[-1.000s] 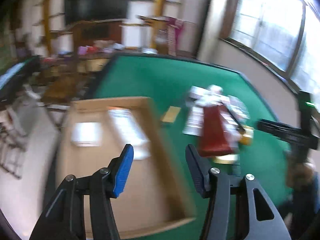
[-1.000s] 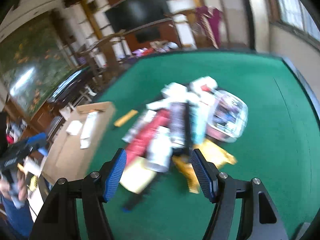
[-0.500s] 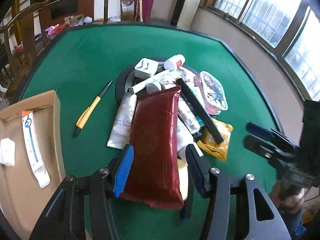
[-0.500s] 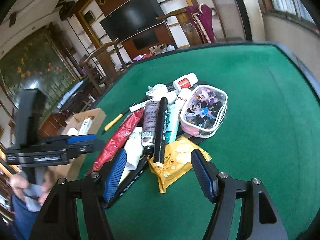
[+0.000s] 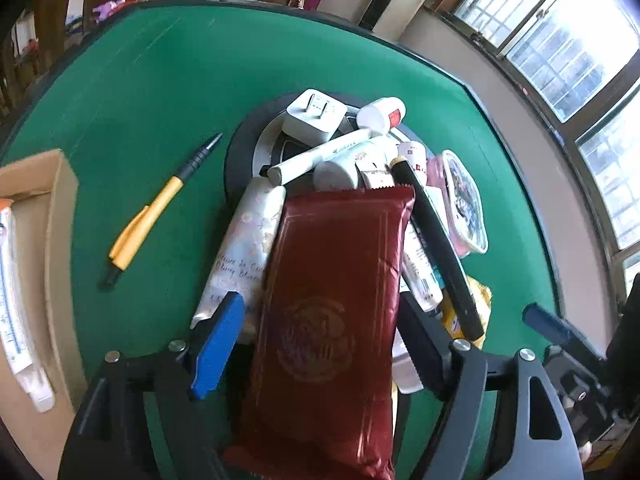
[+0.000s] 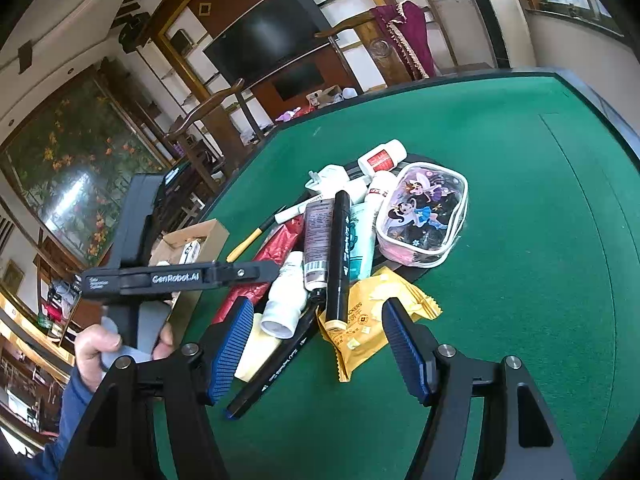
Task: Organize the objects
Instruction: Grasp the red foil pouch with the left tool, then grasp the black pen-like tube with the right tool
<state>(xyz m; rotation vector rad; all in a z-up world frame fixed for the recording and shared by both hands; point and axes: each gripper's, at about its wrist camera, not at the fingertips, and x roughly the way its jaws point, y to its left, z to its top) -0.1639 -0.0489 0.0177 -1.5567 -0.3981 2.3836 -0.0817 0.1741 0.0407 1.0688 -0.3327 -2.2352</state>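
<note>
A heap of small items lies on the green table. A dark red foil packet [image 5: 332, 312] tops it, and my open left gripper [image 5: 320, 344] straddles its near end without gripping. Beside it lie a floral cream tube [image 5: 244, 248], a white charger [image 5: 314, 114], a long black marker [image 5: 436, 248] and a cartoon pouch [image 6: 422, 216]. A yellow pen [image 5: 148, 216] lies apart to the left. My open, empty right gripper [image 6: 316, 344] hovers over a yellow snack packet [image 6: 368, 316] and a white bottle [image 6: 284, 300].
A cardboard box [image 5: 60, 240] holding a white tube [image 5: 12, 296] sits at the table's left edge; it also shows in the right wrist view [image 6: 192, 240]. A round black base [image 5: 240, 152] lies under the heap. Chairs and shelves stand beyond the table.
My left gripper swung from over the cardboard box to the heap and lowered around the red packet. My right gripper came closer to the heap's near side.
</note>
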